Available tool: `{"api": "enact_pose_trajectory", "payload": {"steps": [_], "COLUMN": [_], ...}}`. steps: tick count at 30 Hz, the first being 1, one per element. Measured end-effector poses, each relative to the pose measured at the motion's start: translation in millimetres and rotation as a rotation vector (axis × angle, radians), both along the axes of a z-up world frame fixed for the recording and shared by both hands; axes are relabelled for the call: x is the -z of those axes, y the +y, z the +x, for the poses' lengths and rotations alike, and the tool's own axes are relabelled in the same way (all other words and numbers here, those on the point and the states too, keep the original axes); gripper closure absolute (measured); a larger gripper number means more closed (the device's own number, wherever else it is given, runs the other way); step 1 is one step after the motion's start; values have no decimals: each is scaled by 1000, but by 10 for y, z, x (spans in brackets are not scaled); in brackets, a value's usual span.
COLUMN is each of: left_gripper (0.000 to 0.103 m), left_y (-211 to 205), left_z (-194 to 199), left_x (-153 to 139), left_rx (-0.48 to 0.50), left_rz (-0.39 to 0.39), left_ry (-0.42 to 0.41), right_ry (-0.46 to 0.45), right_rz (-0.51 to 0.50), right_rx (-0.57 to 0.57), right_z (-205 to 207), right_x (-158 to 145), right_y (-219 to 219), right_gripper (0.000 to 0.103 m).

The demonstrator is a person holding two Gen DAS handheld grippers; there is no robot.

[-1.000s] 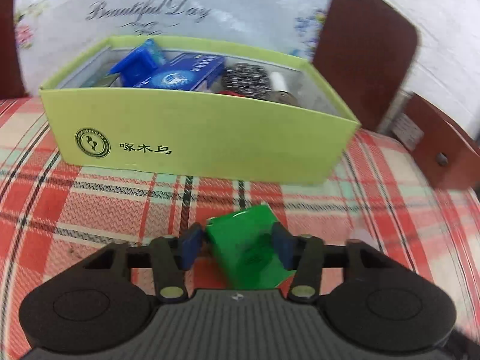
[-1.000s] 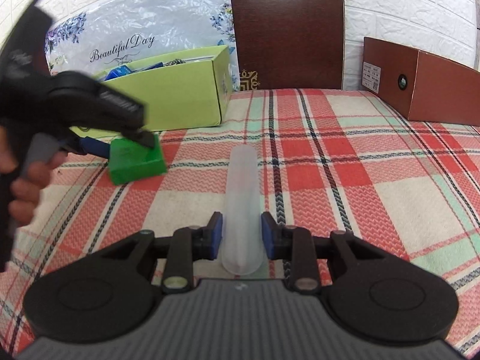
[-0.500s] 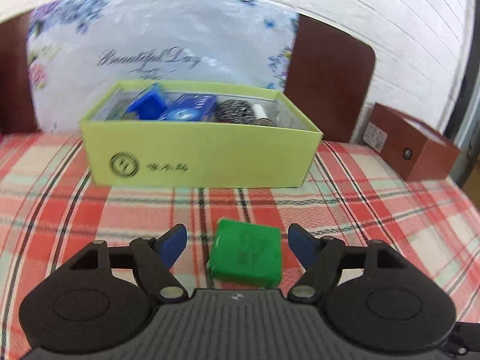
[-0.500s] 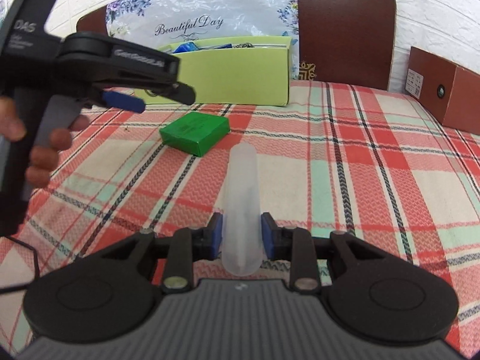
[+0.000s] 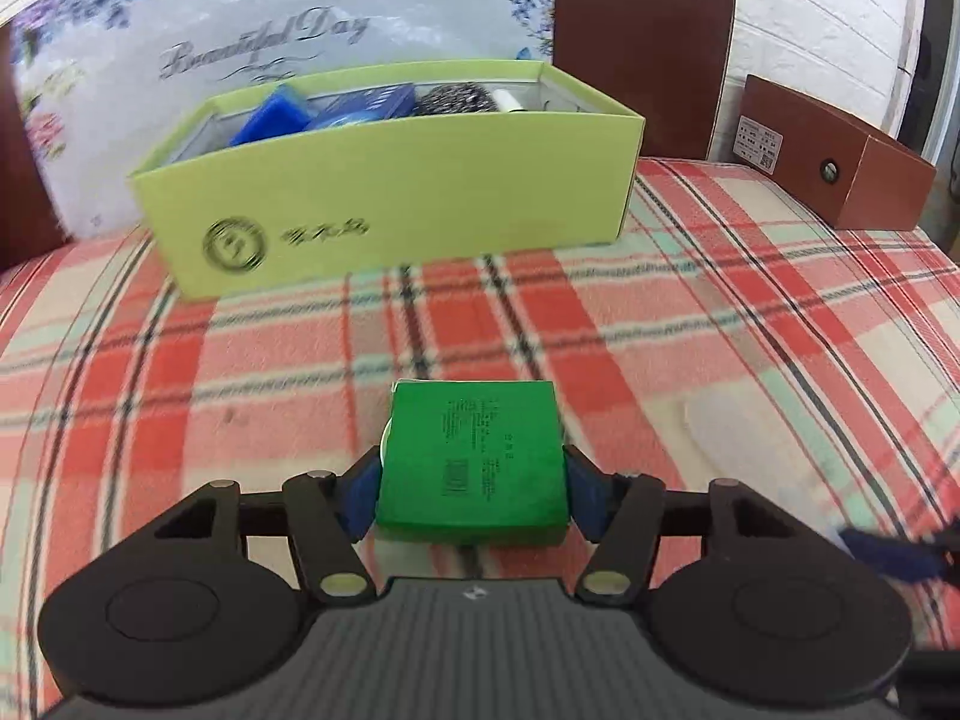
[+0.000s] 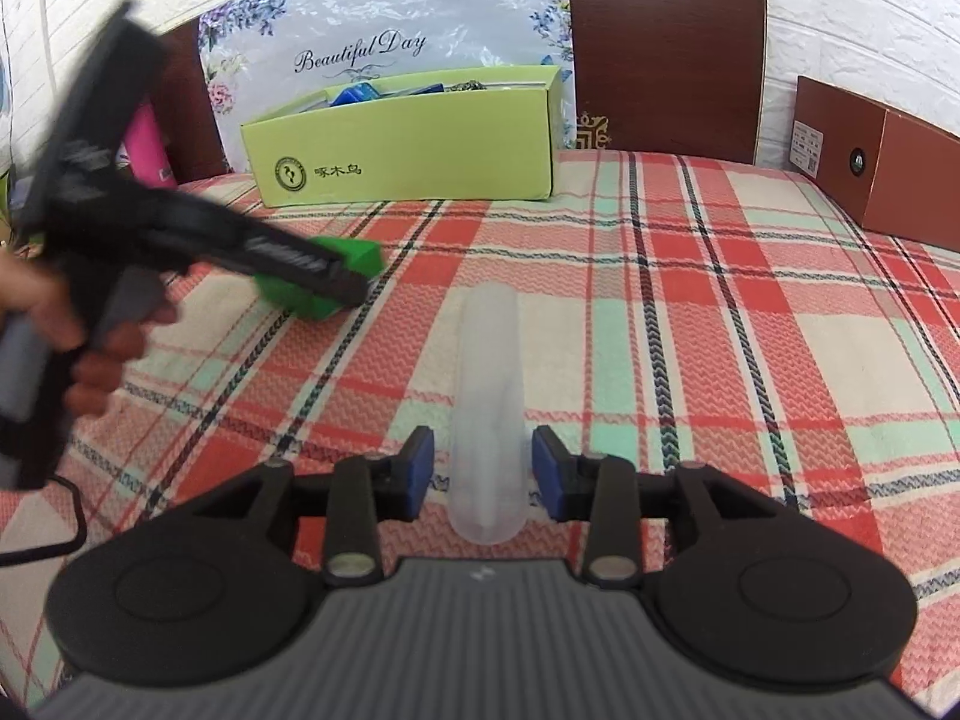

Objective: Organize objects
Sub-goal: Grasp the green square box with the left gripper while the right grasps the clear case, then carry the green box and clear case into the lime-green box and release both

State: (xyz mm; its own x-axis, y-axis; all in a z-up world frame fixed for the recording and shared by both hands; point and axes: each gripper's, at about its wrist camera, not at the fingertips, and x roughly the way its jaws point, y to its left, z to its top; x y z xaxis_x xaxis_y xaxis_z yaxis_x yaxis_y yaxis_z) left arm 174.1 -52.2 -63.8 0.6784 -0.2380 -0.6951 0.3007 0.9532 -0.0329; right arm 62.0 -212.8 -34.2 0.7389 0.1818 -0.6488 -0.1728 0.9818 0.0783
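Observation:
A flat green box (image 5: 474, 456) lies on the plaid cloth, between the blue pads of my left gripper (image 5: 474, 480). Its jaws are closing and the pads sit against the box's two sides. In the right wrist view the same box (image 6: 360, 255) shows under the left gripper (image 6: 342, 282), held by a person's hand. A translucent plastic tube (image 6: 489, 390) lies on the cloth, pointing away from me. My right gripper (image 6: 483, 468) straddles its near end. Those jaws are opening, with gaps between pads and tube.
A lime-green open box (image 5: 390, 192) holding blue packs and a steel scourer stands at the back, also seen in the right wrist view (image 6: 408, 144). A brown carton (image 6: 888, 162) sits at the far right. A dark chair back (image 6: 660, 48) and a floral bag (image 5: 240, 30) stand behind.
The left gripper let the green box drop flat, opened wide, then closed on it again across its broader side. The right jaws have parted from the tube.

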Motion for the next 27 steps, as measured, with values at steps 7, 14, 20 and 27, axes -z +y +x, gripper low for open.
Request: {"api": "enact_pose_trajectory", "payload": {"steps": [7, 14, 20, 27], "left_gripper": [29, 39, 39, 39], "left_y": [61, 102, 188, 302], "left_z": [-207, -175, -252, -184], "left_x": [78, 75, -131, -759], "left_rx": [-80, -63, -22, 2], "left_rz": [21, -4, -77, -157], "left_ry": [-7, -16, -26, -156], "right_ry": [-2, -7, 4, -120], "right_rz": [-11, -32, 94, 130], "right_rx": [3, -2, -64, -109], "right_z": [96, 133, 164, 421], "right_x": [8, 38, -127, -647], "right_y": [77, 109, 80, 106], "right_gripper": [64, 76, 76, 76]}}
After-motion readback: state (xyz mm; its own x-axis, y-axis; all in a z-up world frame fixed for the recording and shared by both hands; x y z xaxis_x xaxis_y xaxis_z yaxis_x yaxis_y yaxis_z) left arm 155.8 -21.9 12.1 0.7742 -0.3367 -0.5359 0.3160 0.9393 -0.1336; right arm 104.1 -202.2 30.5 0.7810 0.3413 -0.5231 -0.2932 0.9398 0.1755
